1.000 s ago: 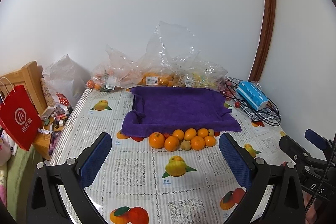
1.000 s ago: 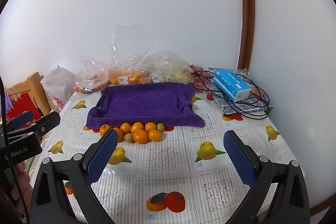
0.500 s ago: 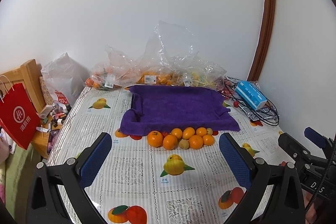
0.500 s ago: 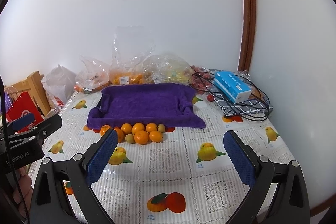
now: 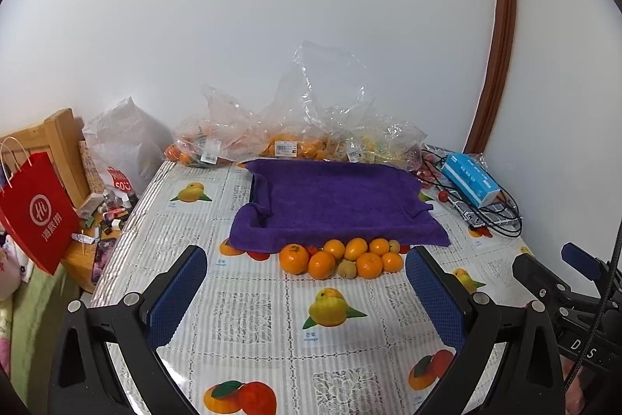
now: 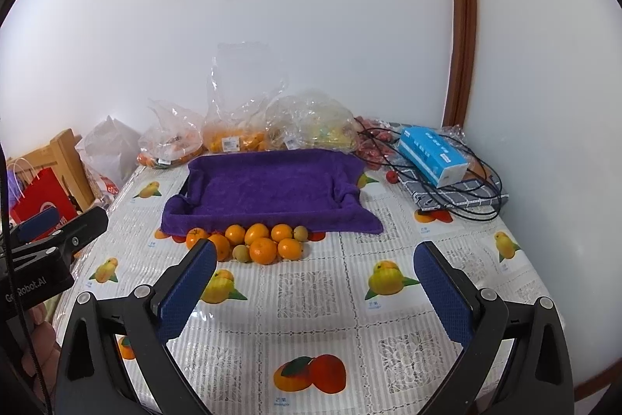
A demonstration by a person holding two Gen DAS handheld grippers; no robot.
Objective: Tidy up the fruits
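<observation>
I have both grippers held above the near end of the table (image 5: 248,333), and neither is carrying anything. My left gripper (image 5: 307,288) has its blue pads spread wide with only tablecloth showing between them, and my right gripper (image 6: 315,284) is spread just as wide over the printed fruit pictures. The fruit I am meant to sort, a cluster of oranges (image 5: 342,259) with a couple of smaller pale green-yellow fruits among them, lies on the cloth right against the front edge of the purple towel (image 5: 334,205); from the right wrist view the same cluster (image 6: 252,240) sits just beyond my left-side pad, which covers part of one orange. The towel is draped over a tray, its sides raised, and nothing lies on it. Behind it, along the wall, stand clear plastic bags (image 5: 287,139) holding more orange and yellow fruit. A blue box (image 6: 433,156) rests on a tangle of black cables (image 6: 458,193) at the far right corner, near a few small red fruits. A red paper bag (image 5: 33,212) hangs off the left side of the table, beside a wooden frame.
</observation>
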